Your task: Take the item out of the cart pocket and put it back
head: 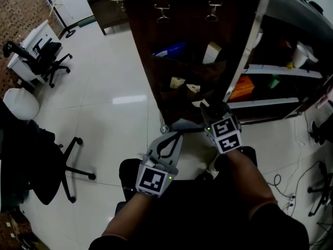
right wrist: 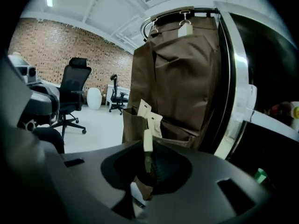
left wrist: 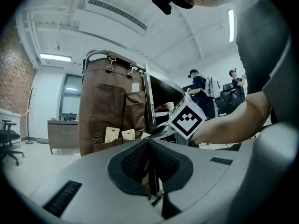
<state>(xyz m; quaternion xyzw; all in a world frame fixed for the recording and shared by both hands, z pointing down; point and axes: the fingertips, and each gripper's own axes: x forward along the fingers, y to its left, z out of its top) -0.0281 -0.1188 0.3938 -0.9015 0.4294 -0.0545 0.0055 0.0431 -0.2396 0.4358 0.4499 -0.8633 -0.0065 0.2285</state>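
Note:
A brown fabric organiser (head: 177, 30) hangs by clips from the cart's top rail. Cream packets (head: 177, 82) stick up out of its lower pockets, and a blue item (head: 169, 50) sits higher up. My right gripper (head: 204, 108) is shut on a thin cream packet (right wrist: 147, 143), seen edge-on, just in front of the lower pocket (right wrist: 133, 125), which holds two similar packets (right wrist: 148, 115). My left gripper (head: 174, 135) is lower and to the left, short of the cart. It is shut with nothing showing between its pads (left wrist: 150, 171). In the left gripper view the right gripper's marker cube (left wrist: 187, 118) is beside the organiser (left wrist: 110, 106).
The cart's shelves (head: 281, 72) to the right carry an orange box (head: 243, 87) and small items. A black office chair (head: 36, 160) stands at the left and another (head: 39, 56) further back. Cables (head: 283, 191) lie on the floor at the right. Two people (left wrist: 201, 85) stand far off.

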